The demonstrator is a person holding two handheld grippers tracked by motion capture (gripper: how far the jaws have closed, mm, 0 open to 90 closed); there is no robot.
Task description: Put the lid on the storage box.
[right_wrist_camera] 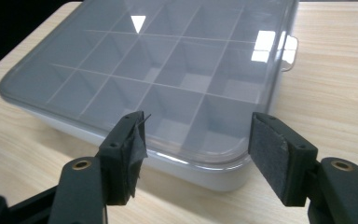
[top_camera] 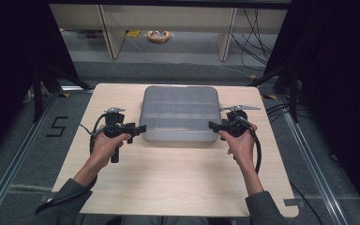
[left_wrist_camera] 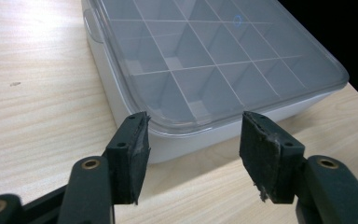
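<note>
The lidded box sits toward the table's far edge. From above, the left gripper and right gripper flank its near corners. Each gripper view adds empty compartments under the clear lid, and jaws parted, holding nothing.

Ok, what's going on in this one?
A person holds a gripper in each hand at a wooden table, one on either side of a lidded, compartmented plastic box. The left gripper points at the box's near left corner, the right gripper at its near right corner. Both have their jaws apart with nothing clamped; the lid is on and the compartments look empty.
</note>
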